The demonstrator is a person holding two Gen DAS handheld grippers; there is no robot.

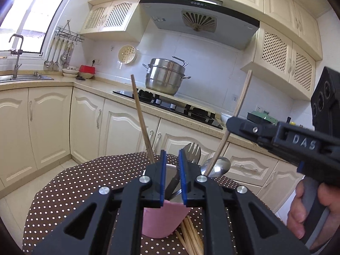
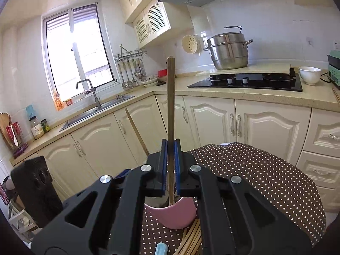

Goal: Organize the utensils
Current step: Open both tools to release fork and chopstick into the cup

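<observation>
Loose chopsticks (image 1: 190, 237): pale wooden sticks lying flat in a fanned bundle on the cloth, just beside the foot of the cup; seen again low in the right wrist view.
Pink cup (image 2: 173, 215): a smooth pink holder standing upright on the dotted cloth, near the table's front edge, directly under both grippers.
Left gripper (image 1: 171, 159): black frame with blue pads, over the cup mouth; jaws nearly together with a narrow gap, and whether they pinch anything I cannot tell.
Right gripper (image 2: 170, 148): jaws clamped on a chopstick, above the cup.
Held chopstick (image 2: 170, 97): a long brown wooden stick, squared at the top, upright, its lower end inside the cup.
Cup contents: a metal fork (image 1: 192, 152), a metal spoon (image 1: 218, 166) bowl-up, and a second chopstick (image 1: 141, 119) leaning left.
Person's hand (image 1: 308, 212): wrapped around the right gripper's grey handle.
Tablecloth (image 2: 255, 170): brown with white dots.
Background: cream cabinets, black hob (image 2: 246, 80), steel steamer pot (image 2: 228, 51).
</observation>
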